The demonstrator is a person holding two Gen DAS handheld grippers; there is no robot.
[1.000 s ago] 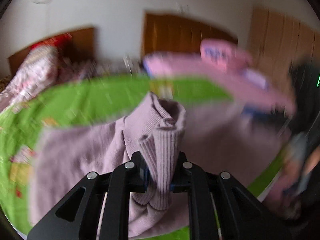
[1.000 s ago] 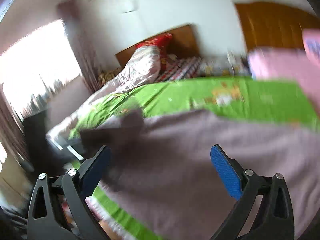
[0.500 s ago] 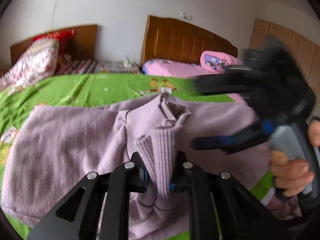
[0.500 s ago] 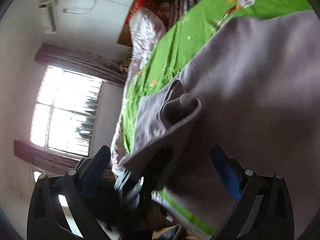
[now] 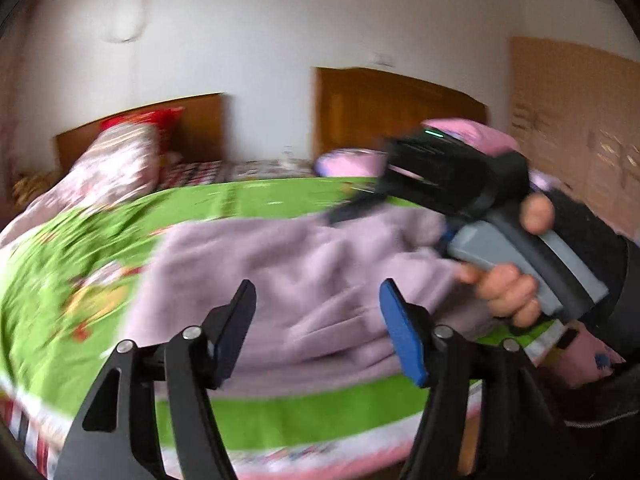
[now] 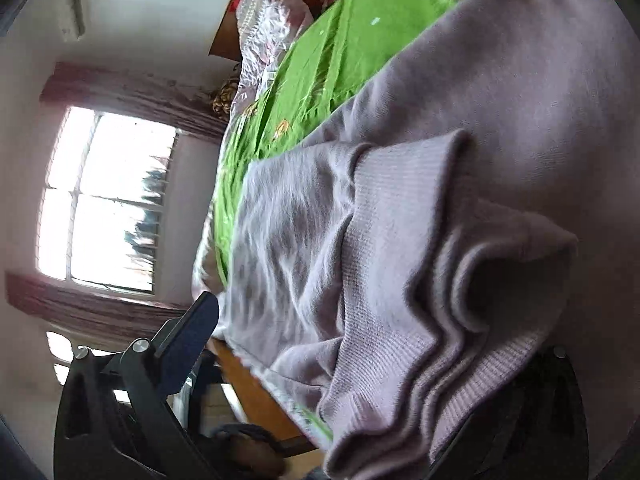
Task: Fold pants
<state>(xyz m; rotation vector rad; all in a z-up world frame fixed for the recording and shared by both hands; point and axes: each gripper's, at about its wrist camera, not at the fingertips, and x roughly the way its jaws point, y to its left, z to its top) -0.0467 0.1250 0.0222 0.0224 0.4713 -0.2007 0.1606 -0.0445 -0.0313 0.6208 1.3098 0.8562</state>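
Note:
Lilac knit pants (image 5: pixel 320 256) lie spread on a green bed sheet (image 5: pixel 256 204). My left gripper (image 5: pixel 316 320) hovers over their near edge. Its jaws are opening, and nothing is between the blue pads. At the right, a hand (image 5: pixel 504 284) holds the grey handle (image 5: pixel 520 264) of the right gripper low over the pants. The right wrist view is rolled on its side. There the ribbed waistband (image 6: pixel 392 240) lies bunched in folds between the wide-spread fingers of my right gripper (image 6: pixel 380 320). The cloth covers the right finger, and only the left finger (image 6: pixel 188 340) shows.
A second bed with a flowered quilt (image 5: pixel 116 160) stands at the back left. Wooden headboards (image 5: pixel 392 108) line the wall, with a pink pillow (image 5: pixel 472 132) in front. A bright window (image 6: pixel 104 200) faces the bed's wooden side rail (image 6: pixel 248 384).
My left gripper has let go of the ribbed fold and drawn back from it. The right gripper has rolled over and come down close onto the waistband.

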